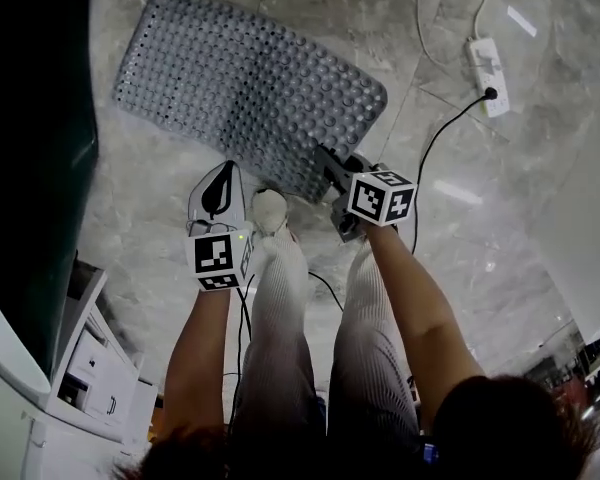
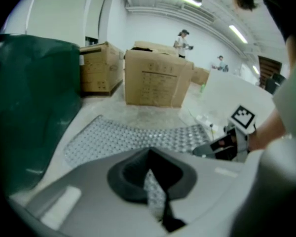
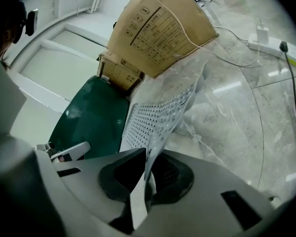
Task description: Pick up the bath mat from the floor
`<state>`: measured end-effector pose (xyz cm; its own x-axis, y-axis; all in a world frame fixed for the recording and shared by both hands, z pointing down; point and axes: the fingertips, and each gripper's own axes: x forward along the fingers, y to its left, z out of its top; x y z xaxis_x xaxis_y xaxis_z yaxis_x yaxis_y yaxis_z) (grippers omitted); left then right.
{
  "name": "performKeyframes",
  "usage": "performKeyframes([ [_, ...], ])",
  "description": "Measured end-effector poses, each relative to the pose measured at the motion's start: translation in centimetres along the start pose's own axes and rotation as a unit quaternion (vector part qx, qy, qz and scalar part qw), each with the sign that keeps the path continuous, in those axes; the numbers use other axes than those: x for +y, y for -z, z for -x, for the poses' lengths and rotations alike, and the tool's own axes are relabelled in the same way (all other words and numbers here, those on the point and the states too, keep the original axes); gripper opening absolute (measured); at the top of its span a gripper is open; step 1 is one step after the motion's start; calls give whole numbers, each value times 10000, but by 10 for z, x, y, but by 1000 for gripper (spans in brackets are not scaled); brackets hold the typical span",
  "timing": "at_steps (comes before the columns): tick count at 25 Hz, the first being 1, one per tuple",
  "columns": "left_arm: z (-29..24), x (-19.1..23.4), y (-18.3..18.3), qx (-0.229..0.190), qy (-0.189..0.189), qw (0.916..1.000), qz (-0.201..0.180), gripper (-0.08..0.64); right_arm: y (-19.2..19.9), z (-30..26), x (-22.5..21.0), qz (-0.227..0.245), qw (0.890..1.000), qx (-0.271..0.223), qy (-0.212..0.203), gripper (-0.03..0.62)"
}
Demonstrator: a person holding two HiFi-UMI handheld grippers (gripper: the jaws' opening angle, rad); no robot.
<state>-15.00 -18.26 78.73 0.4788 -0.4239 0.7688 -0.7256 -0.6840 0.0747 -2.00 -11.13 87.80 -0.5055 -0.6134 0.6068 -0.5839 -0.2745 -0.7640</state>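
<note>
The bath mat is grey, translucent and covered in small bumps; it lies on the marble floor with its near edge lifted. My left gripper is at the mat's near left corner. In the left gripper view a strip of the mat runs into my left gripper, whose jaws are shut on it. My right gripper grips the near right edge. In the right gripper view the mat rises out of my right gripper, pinched between its jaws and curling upward.
A dark green panel stands at the left. A white power strip with a black cable lies on the floor at the right. Cardboard boxes stand beyond the mat. The person's feet are just behind the near edge.
</note>
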Motion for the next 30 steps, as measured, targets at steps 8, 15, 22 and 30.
performKeyframes([
  [8,52,23,-11,20,-356,9988,328,6,-15,-6,80,362,9989,225,-206,20],
  [15,96,44,-24,-91,-750,9941,780,6,-35,-5,145,845,9950,428,-330,18],
  [22,145,74,-44,-290,-1208,9867,1051,6,-48,4,218,1228,9892,562,-564,17],
  [30,205,91,-72,-499,-1658,9741,1455,6,-73,36,292,1484,9834,600,-857,15],
])
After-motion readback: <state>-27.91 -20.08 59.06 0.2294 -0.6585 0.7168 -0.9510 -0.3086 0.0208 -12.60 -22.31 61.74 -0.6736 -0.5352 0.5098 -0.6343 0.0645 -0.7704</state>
